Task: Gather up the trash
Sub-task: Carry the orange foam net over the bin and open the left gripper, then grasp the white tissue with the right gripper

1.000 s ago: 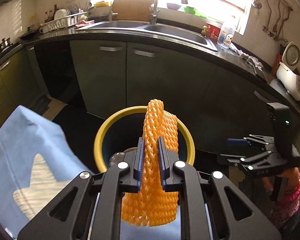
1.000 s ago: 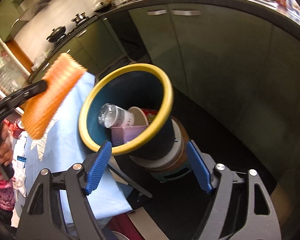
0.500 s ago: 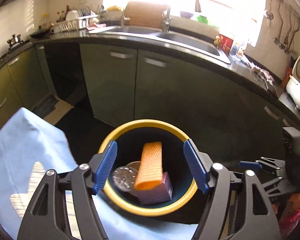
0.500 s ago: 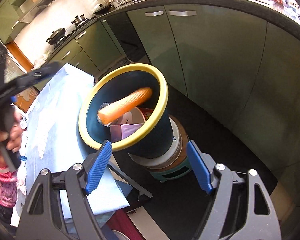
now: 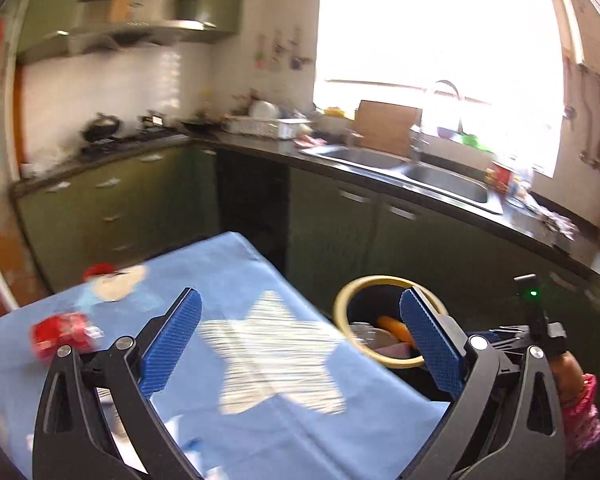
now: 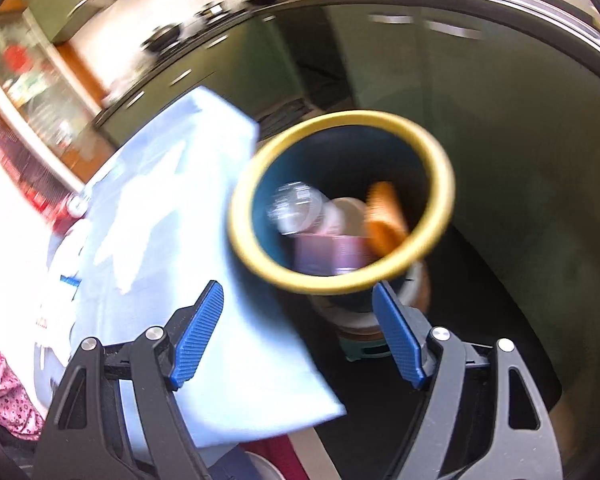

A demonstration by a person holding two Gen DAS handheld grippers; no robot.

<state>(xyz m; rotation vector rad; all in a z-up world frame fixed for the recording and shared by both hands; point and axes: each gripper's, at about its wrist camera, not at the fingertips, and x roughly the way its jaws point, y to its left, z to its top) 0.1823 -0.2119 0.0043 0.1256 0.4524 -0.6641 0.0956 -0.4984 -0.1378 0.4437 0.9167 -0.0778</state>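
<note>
The dark bin with a yellow rim stands on the floor beside the table. Inside it lie the orange foam net, a clear plastic bottle and a purple box. My left gripper is open and empty above the blue tablecloth. A red wrapper lies on the cloth at the left. My right gripper is open and empty, just in front of the bin. Both views are motion-blurred.
Green cabinets with a dark counter and steel sink run behind the bin. A stove with a pot is at the back left. The bin rests on a round stand. The tablecloth fills the left of the right wrist view.
My left gripper opened and let the orange foam net fall into the bin, then swung up and left over the table. My right gripper shifted a little, staying open.
</note>
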